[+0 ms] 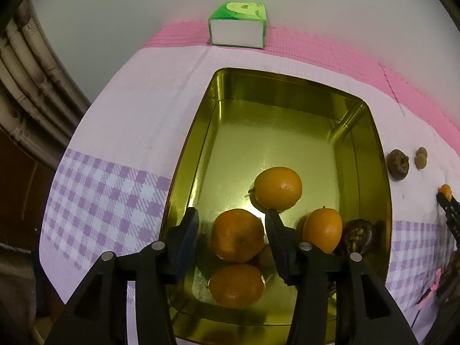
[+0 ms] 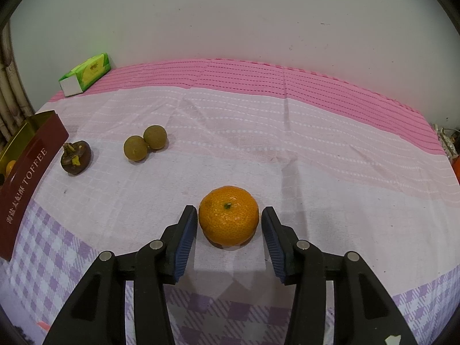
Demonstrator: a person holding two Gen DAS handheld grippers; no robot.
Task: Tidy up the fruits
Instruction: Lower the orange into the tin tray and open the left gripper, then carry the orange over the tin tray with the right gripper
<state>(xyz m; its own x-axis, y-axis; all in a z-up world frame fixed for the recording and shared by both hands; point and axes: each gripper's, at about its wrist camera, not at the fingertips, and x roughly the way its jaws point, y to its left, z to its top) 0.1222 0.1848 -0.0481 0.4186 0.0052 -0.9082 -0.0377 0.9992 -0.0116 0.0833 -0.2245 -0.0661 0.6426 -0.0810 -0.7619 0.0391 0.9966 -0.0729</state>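
Orange mandarin (image 2: 228,220) on the cloth (image 2: 258,143) sits between the right gripper (image 2: 230,224) jaws, which stand open with slim gaps either side. Close evenly across its middle, gently, to avoid bruising. Left gripper (image 1: 231,231) hangs open over the gold tin (image 1: 287,92), a released mandarin (image 1: 237,235) between its jaws.

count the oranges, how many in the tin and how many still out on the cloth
5. Four lie in the gold tin: far one, middle, nearest, right. One sits on the cloth, between the right gripper's fingers. Others may be hidden.
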